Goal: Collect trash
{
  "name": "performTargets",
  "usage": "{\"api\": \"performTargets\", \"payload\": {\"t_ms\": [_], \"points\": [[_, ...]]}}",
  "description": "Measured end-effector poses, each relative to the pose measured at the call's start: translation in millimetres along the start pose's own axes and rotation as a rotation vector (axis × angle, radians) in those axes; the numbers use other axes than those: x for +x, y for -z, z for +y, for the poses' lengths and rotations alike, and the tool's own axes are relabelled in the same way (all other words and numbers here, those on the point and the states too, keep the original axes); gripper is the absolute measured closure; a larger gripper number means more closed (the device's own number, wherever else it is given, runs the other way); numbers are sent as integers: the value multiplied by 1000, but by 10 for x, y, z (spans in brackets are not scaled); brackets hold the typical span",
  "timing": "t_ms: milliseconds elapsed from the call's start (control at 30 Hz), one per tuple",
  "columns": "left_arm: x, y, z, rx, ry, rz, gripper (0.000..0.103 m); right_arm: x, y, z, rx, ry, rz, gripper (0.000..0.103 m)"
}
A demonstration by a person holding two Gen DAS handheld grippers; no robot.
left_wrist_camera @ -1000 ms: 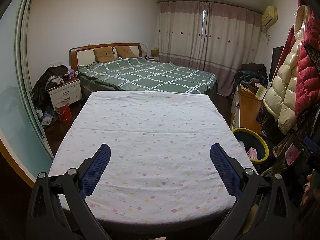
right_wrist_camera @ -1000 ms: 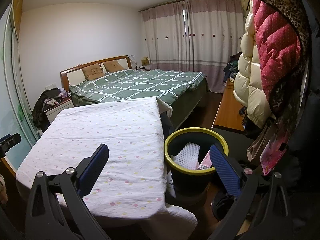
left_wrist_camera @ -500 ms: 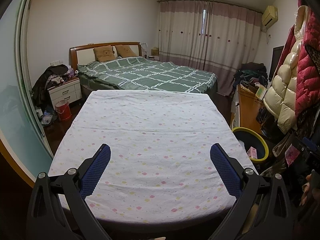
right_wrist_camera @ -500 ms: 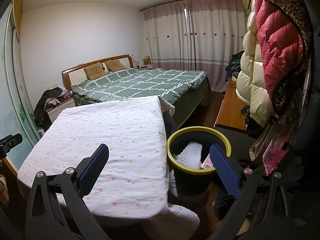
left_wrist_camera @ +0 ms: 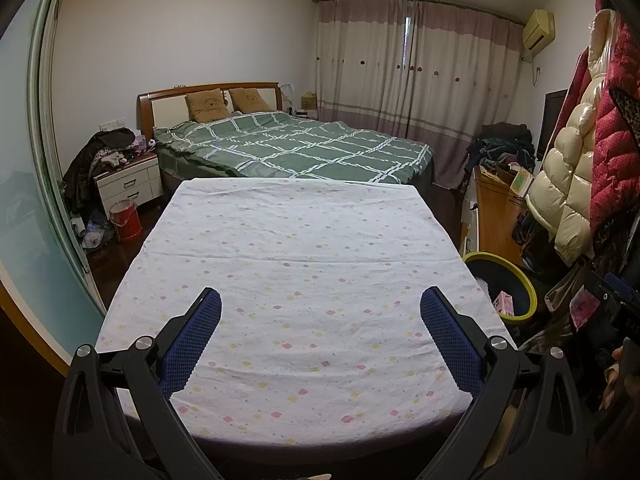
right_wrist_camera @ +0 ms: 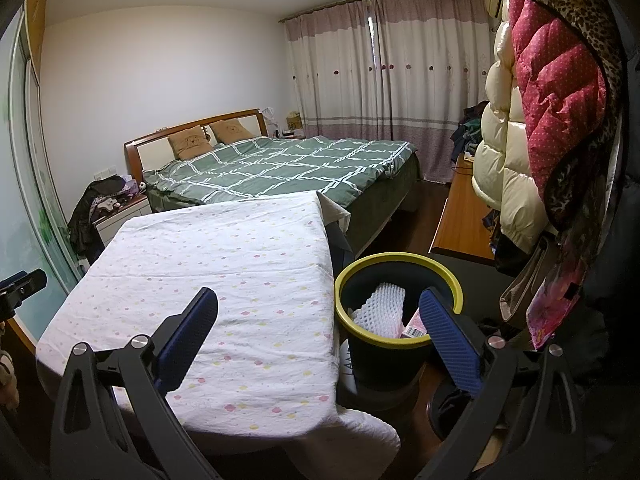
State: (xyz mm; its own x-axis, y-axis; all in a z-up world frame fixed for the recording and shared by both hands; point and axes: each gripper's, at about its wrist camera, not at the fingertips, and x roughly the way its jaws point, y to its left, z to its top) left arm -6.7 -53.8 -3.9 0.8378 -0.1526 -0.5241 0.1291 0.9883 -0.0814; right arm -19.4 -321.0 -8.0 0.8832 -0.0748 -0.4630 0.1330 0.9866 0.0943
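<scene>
**Both tongs released over the dotted cloth, bin at the right**

The left gripper (left_wrist_camera: pixel 320 316) hangs with its blue-padded fingers (left_wrist_camera: pixel 192 342) spread wide and nothing between them, just above the near edge of a table covered by a white cloth with pastel dots (left_wrist_camera: pixel 304 248). The cloth lies bare ahead of it. To its right, past the table's corner and lower down, stands the trash bin (left_wrist_camera: pixel 524 300), dark with a yellow rim, a pink carton (left_wrist_camera: pixel 503 304) showing inside.

The right gripper (right_wrist_camera: pixel 318 316) is likewise released and holds nothing. Its left finger sits over the cloth (right_wrist_camera: pixel 240 280); its right finger (right_wrist_camera: pixel 448 340) overlaps the bin's (right_wrist_camera: pixel 360 288) near right rim in the view. Inside the bin, between the fingers, lie a white foam net (right_wrist_camera: pixel 380 310) and the pink carton (right_wrist_camera: pixel 414 326).

Beyond the table, straight ahead of both tongs, is a bed with a green checked quilt (left_wrist_camera: pixel 296 148). Farther right hang puffy coats (right_wrist_camera: pixel 520 132); curtains (left_wrist_camera: pixel 420 76) close the far wall.
</scene>
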Motion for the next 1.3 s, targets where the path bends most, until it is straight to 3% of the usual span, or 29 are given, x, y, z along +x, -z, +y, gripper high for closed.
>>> {"api": "performTargets", "payload": {"t_ms": [1300], "points": [[121, 33, 4, -14, 1, 35, 5, 35, 37, 67, 1, -12, 14, 7]]}}
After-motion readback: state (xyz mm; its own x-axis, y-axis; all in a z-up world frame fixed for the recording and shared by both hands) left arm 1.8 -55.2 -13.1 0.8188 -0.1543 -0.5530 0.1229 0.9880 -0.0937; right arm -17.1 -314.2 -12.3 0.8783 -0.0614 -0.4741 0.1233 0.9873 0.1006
